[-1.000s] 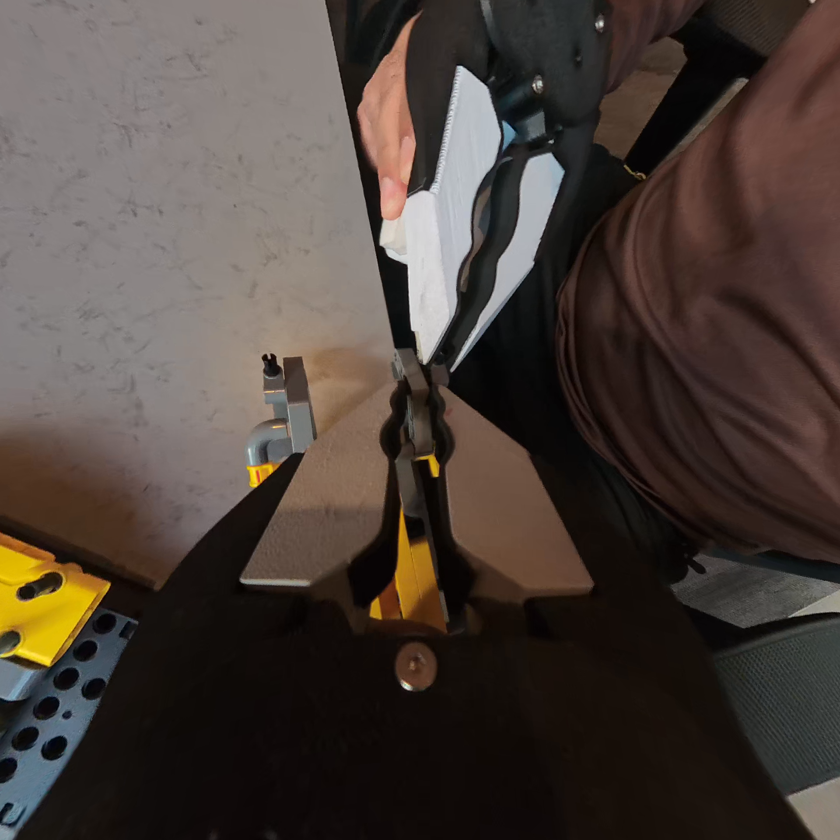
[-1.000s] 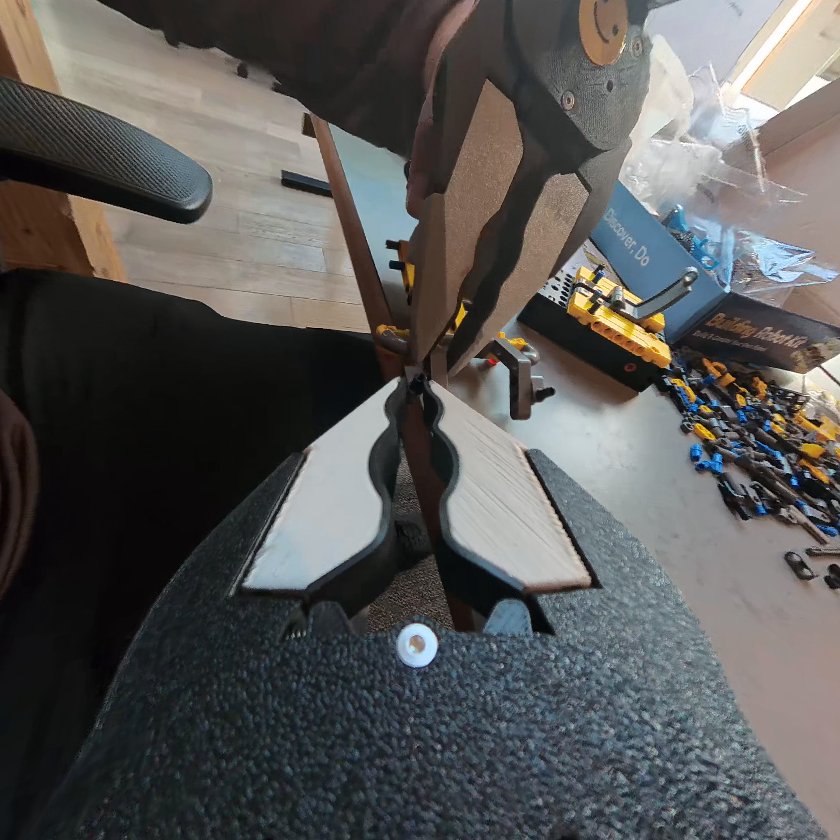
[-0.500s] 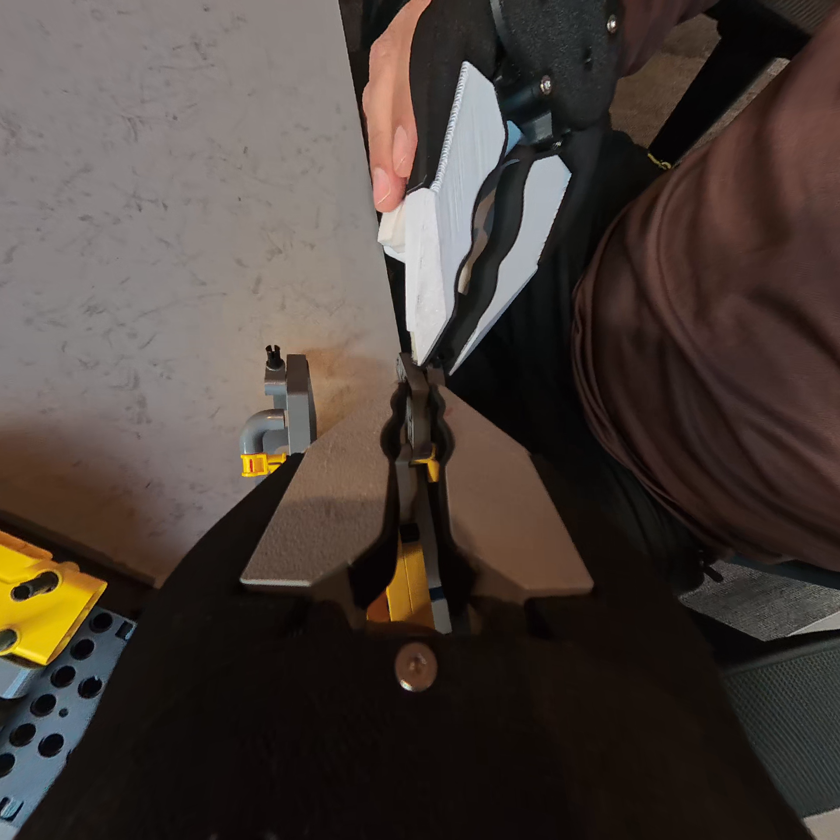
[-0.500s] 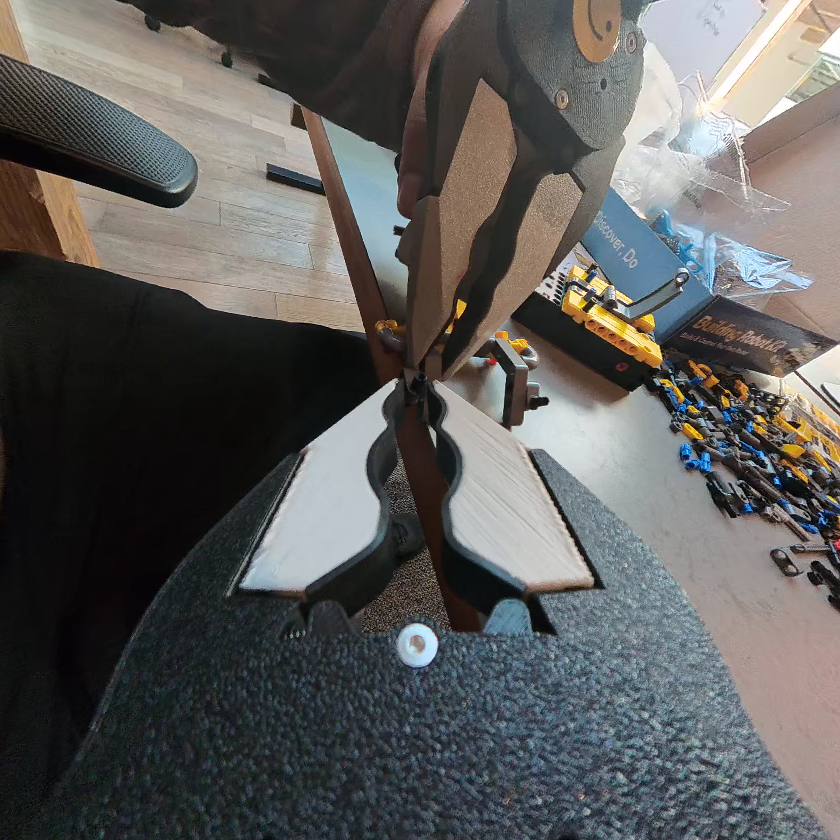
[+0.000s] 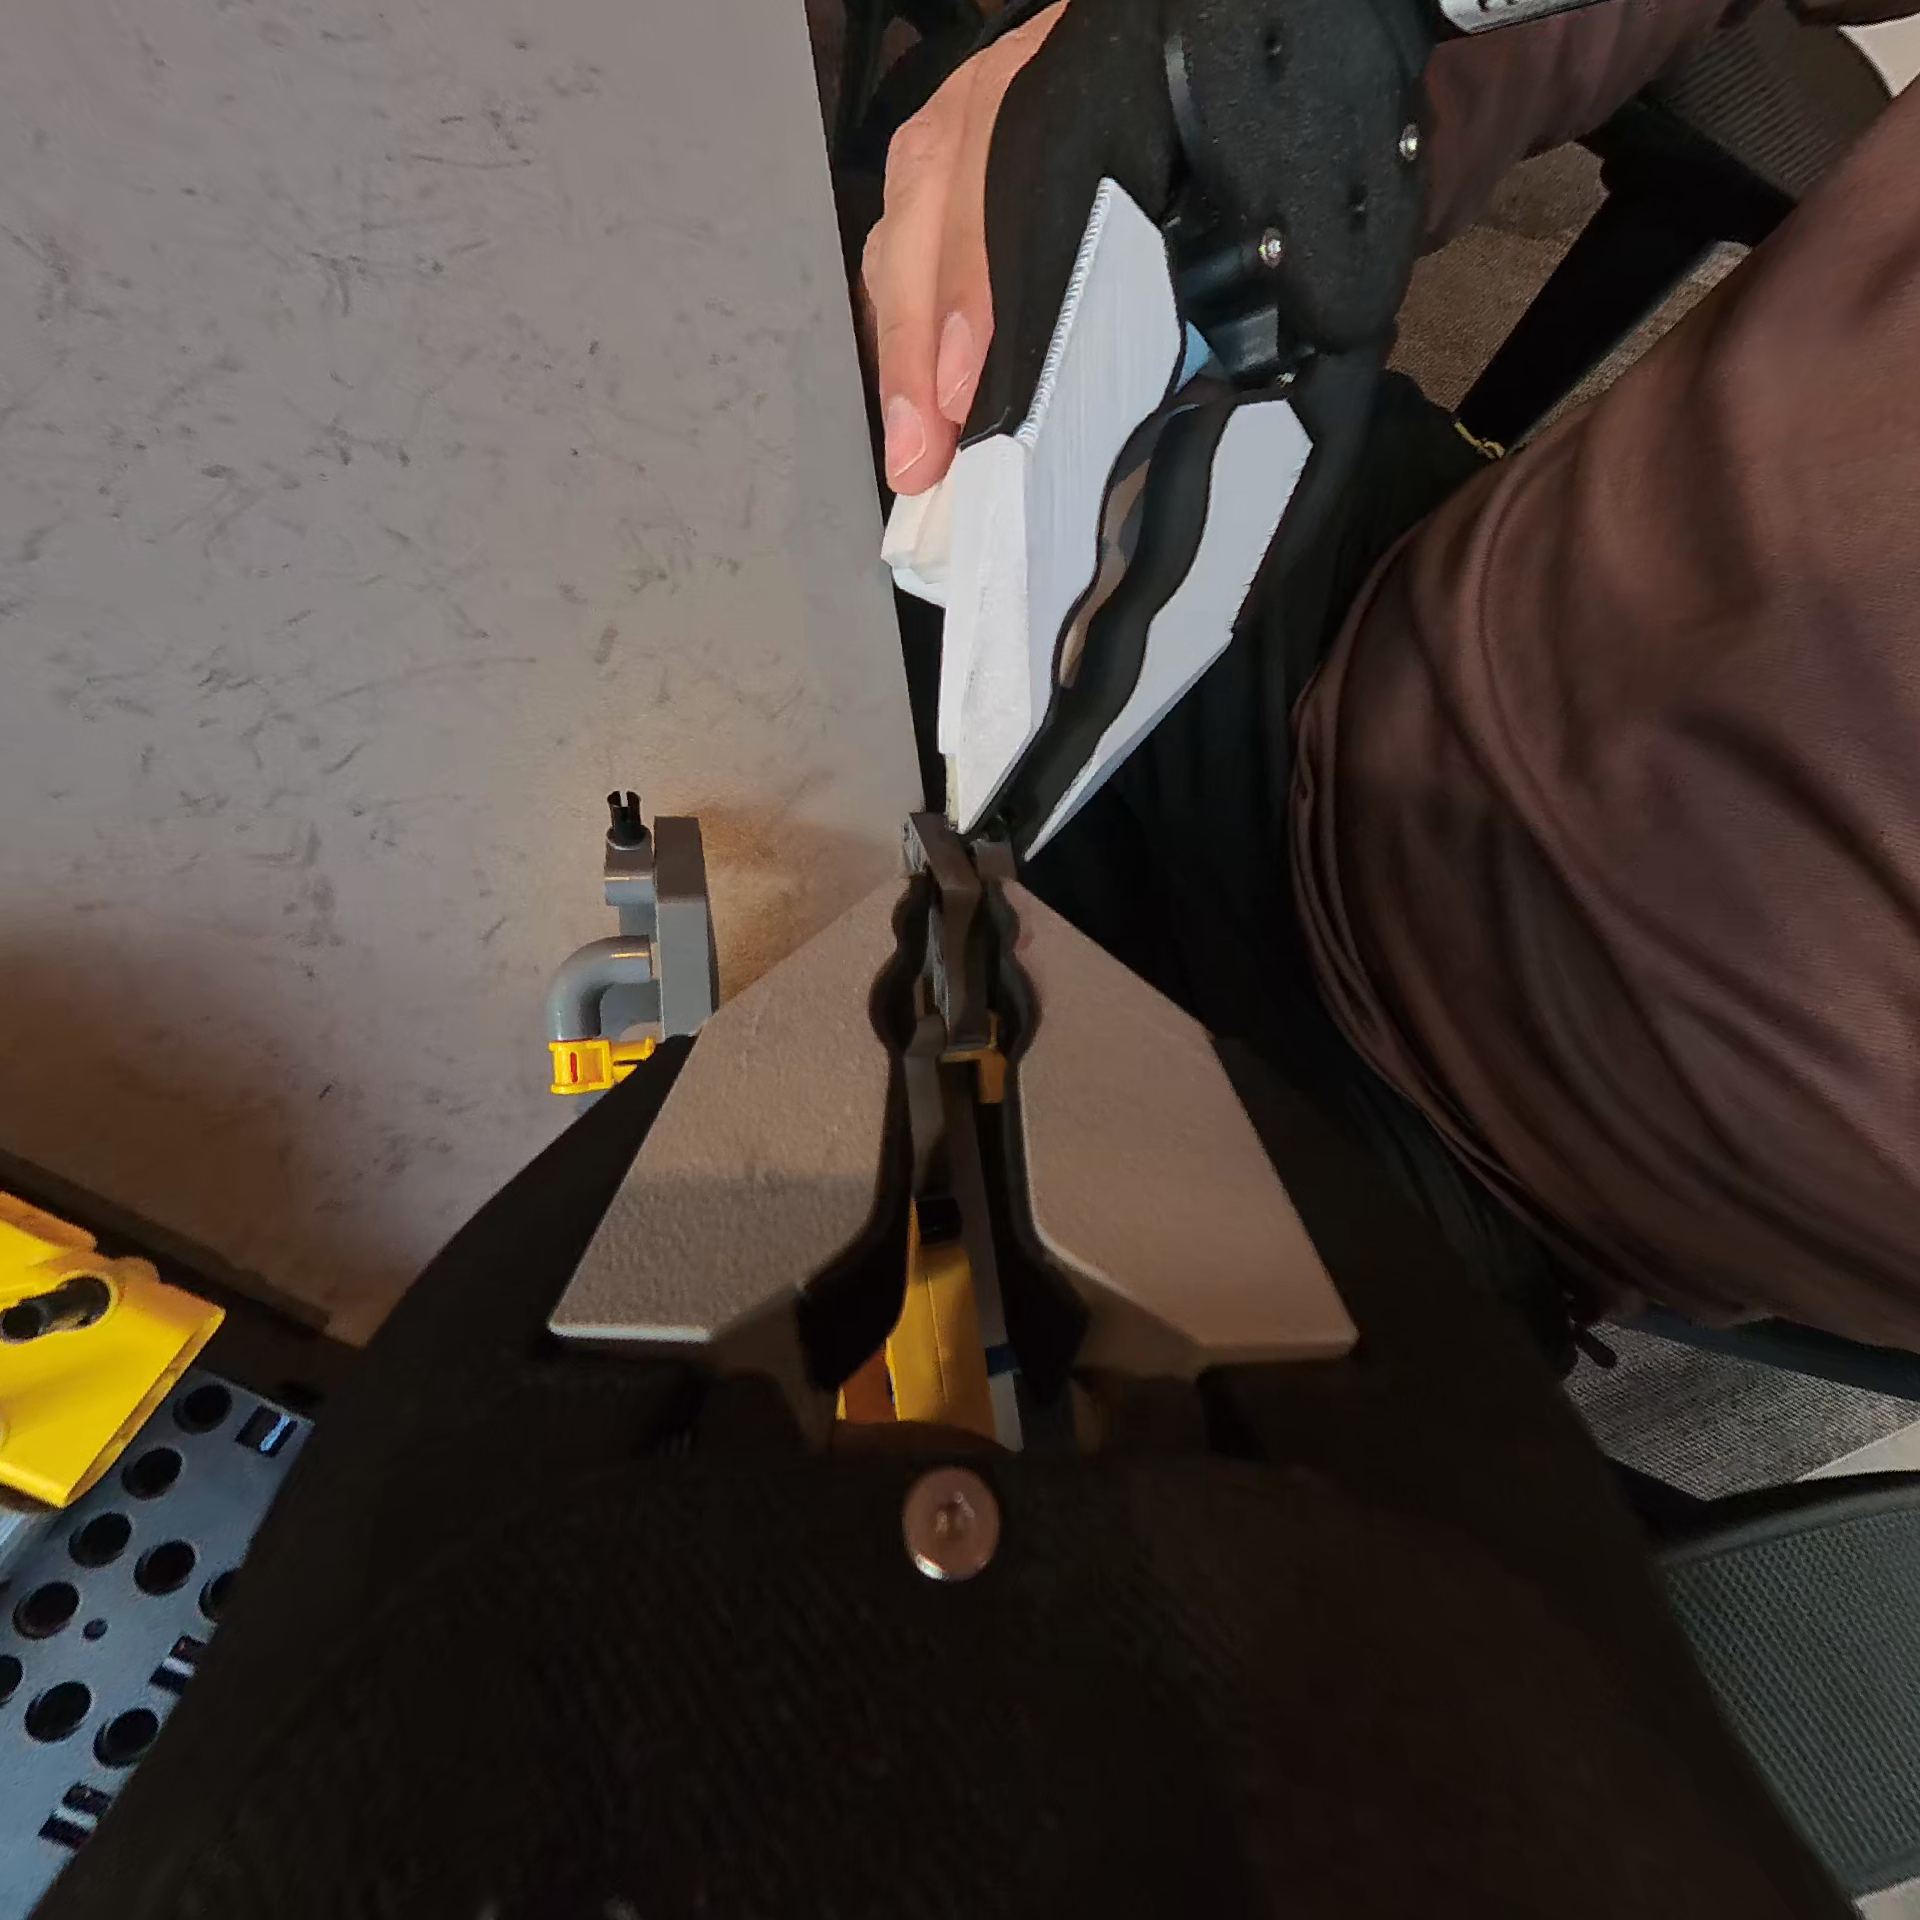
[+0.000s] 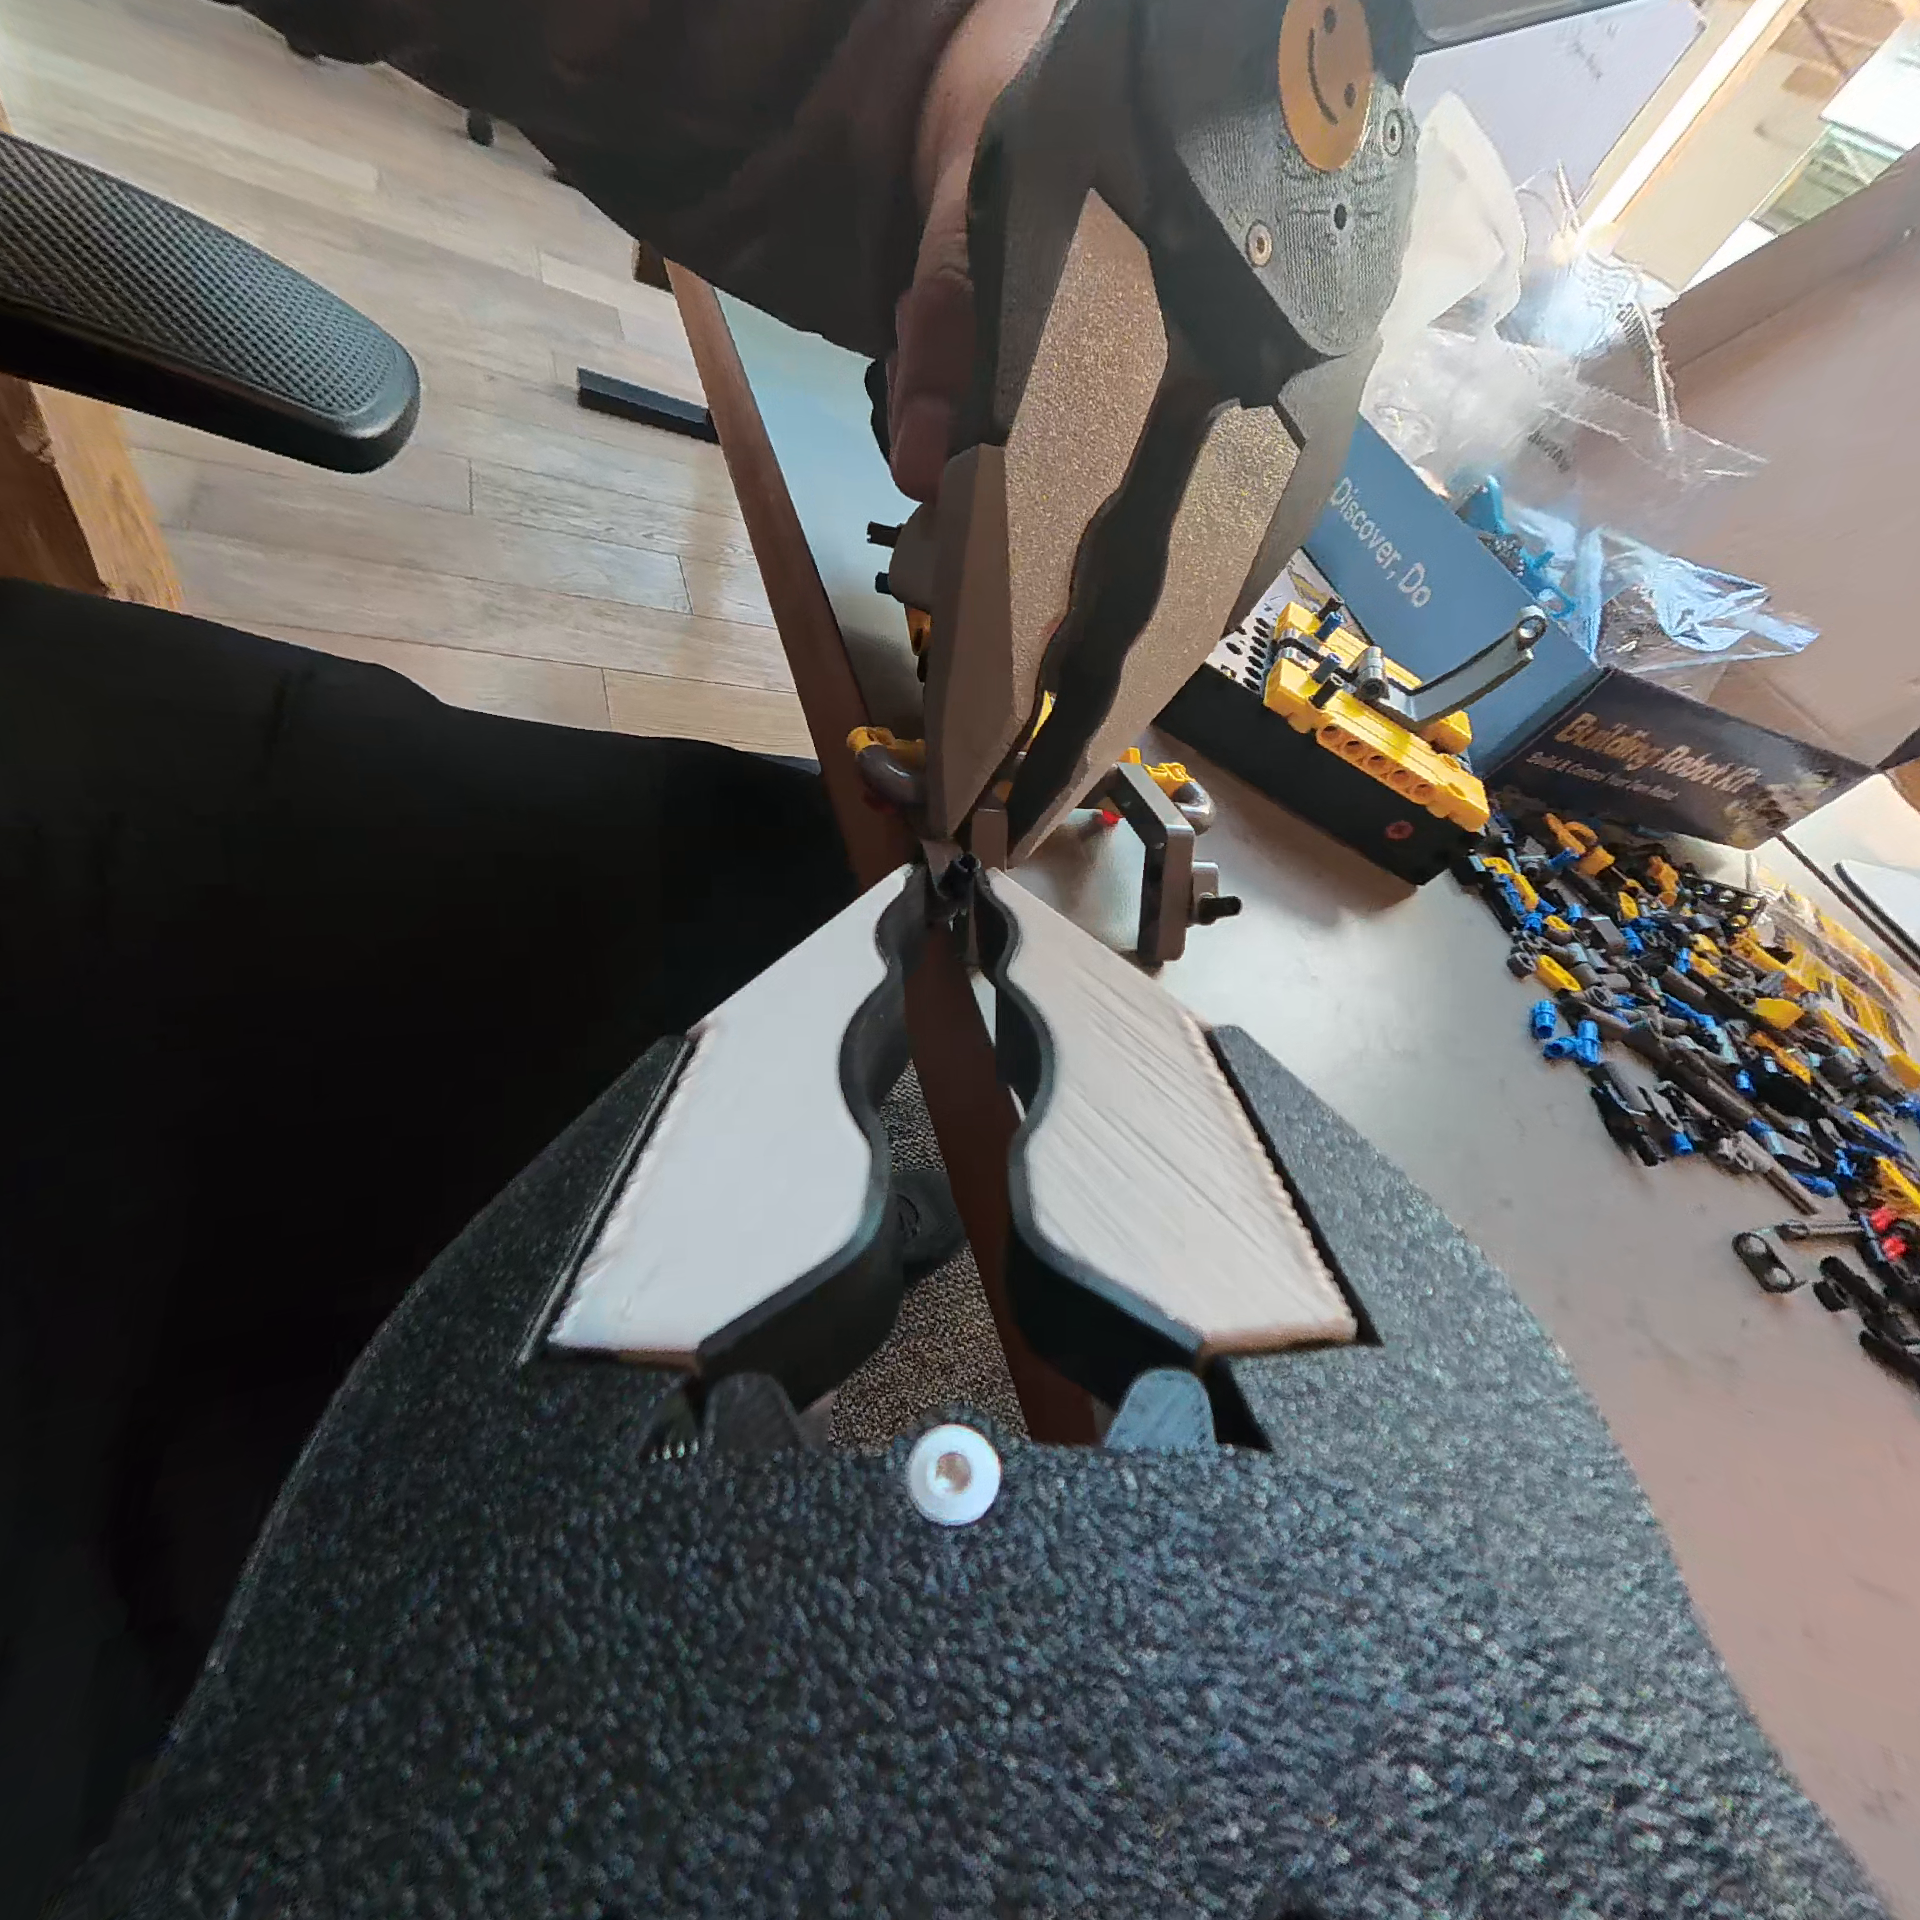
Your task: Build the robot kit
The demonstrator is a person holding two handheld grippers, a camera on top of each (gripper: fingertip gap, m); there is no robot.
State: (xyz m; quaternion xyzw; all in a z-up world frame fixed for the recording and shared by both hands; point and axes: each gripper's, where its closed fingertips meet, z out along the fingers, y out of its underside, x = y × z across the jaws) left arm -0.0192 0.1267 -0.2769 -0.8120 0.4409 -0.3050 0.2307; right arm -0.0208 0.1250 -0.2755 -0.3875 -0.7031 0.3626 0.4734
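Both tongs, left tongs (image 5: 951, 883) and right tongs (image 6: 951, 883), pinch 1 grey brick assembly (image 5: 951, 935) tip-to-tip at the bench (image 5: 416, 416) edge; twisting risks dropping it

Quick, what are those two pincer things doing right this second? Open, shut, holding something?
Left gripper: shut on the grey and yellow brick assembly.
Right gripper: shut on a small dark pin at that assembly's tip, at the table edge.

I see a heap of small blue, yellow and black building pieces (image 6: 1704, 1049) strewn across the grey bench (image 6: 1403, 1049), near a blue box (image 6: 1455, 592) and crumpled clear bags (image 6: 1590, 416); a mesh chair armrest (image 6: 197, 322) over plank floor (image 6: 436, 540).
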